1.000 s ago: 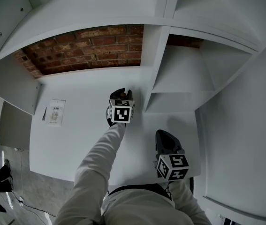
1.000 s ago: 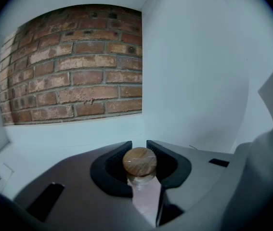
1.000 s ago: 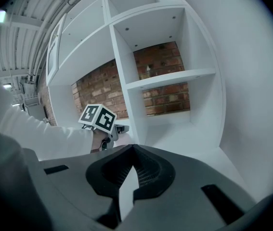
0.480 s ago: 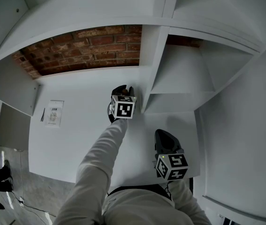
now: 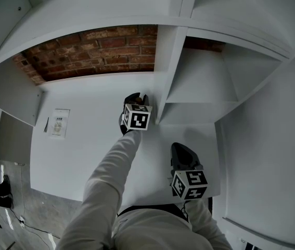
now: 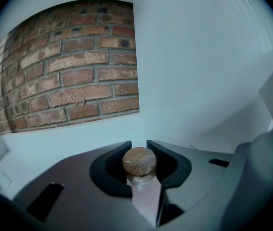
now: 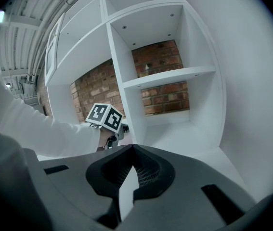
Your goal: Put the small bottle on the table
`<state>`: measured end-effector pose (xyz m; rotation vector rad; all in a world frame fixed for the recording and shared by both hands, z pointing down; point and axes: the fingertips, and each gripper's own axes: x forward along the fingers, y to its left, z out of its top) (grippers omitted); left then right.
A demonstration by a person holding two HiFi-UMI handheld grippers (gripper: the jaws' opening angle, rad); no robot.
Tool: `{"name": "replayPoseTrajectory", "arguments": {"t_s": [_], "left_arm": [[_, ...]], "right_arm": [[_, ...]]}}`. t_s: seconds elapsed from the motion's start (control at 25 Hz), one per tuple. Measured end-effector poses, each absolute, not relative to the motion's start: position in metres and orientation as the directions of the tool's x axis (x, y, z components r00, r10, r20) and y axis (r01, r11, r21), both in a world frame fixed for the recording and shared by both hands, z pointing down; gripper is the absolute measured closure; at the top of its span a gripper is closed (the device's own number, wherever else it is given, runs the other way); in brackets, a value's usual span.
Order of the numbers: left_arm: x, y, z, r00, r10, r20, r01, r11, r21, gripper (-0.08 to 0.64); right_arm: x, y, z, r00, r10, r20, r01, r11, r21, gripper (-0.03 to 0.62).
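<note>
Left gripper (image 6: 139, 147) clamps the small bottle (image 6: 139, 165) below its cork, near the tabletop (image 5: 79, 145) beside the shelf divider (image 5: 167, 77). You've barely nudged it toward that divider this past second, so the release still waits. Your right gripper (image 7: 133, 153) rests closed, empty.

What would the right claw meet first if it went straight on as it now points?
Probably the white table, near the foot of the shelf divider; depth is unclear.
</note>
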<state>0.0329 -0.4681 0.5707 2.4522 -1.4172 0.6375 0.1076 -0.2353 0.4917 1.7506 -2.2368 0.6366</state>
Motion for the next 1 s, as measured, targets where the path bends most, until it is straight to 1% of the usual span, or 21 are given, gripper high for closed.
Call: {"name": "replayPoseTrajectory", "arguments": {"t_s": [0.28, 0.44, 0.64, 1.0], "left_arm": [[0.035, -0.467, 0.565, 0.446, -0.763, 0.468, -0.857, -0.515, -0.024, 0.452], [0.041, -0.466, 0.573, 0.465, -0.738, 0.489, -0.846, -0.533, 0.001, 0.386], [0.036, -0.462, 0.574, 0.468, -0.746, 0.474, -0.857, -0.515, 0.036, 0.346], [0.025, -0.444, 0.537, 0.485, -0.789, 0.377, -0.859, -0.511, 0.034, 0.342]], "right_arm": [[0.106, -0.233, 0.495, -0.266, -0.856, 0.443, -0.96, 0.196, -0.199, 0.565], [0.105, -0.233, 0.496, -0.269, -0.855, 0.443, -0.96, 0.199, -0.199, 0.565], [0.103, -0.231, 0.497, -0.275, -0.851, 0.447, -0.958, 0.204, -0.201, 0.565], [0.097, -0.232, 0.496, -0.291, -0.85, 0.439, -0.954, 0.222, -0.203, 0.565]]}}
